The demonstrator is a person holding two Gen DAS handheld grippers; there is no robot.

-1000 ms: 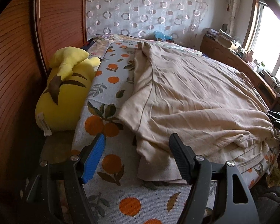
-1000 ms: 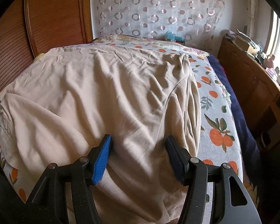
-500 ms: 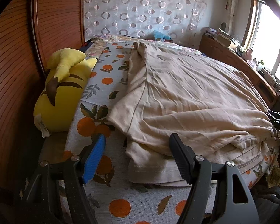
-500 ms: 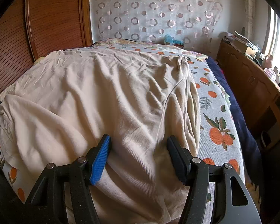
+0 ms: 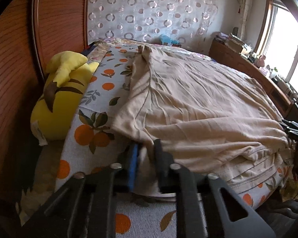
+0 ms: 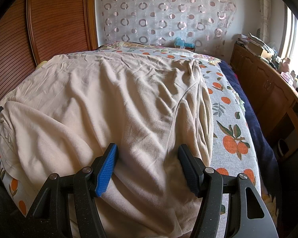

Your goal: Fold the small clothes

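Bedroom in a lived-in home. A bed (image 6: 231, 123) w/ orange-fruit print cover fills most of both views, beige garment (image 6: 113, 107) spread on it. At 10 o'clock in the left wrist view, a yellow plush toy (image 5: 59, 101) wedged btwn bed and reddish slatted wood wardrobe door (image 5: 12, 59). At 12, sheer curtain w/ ring pattern (image 6: 163, 11) on the far wall. At 2–3 o'clock a low wooden cabinet (image 6: 268, 91) under a bright window (image 5: 284, 39), its top cluttered w/ boxes, papers, bottles. Dark blue blanket (image 6: 254, 119) along the bed's right edge.
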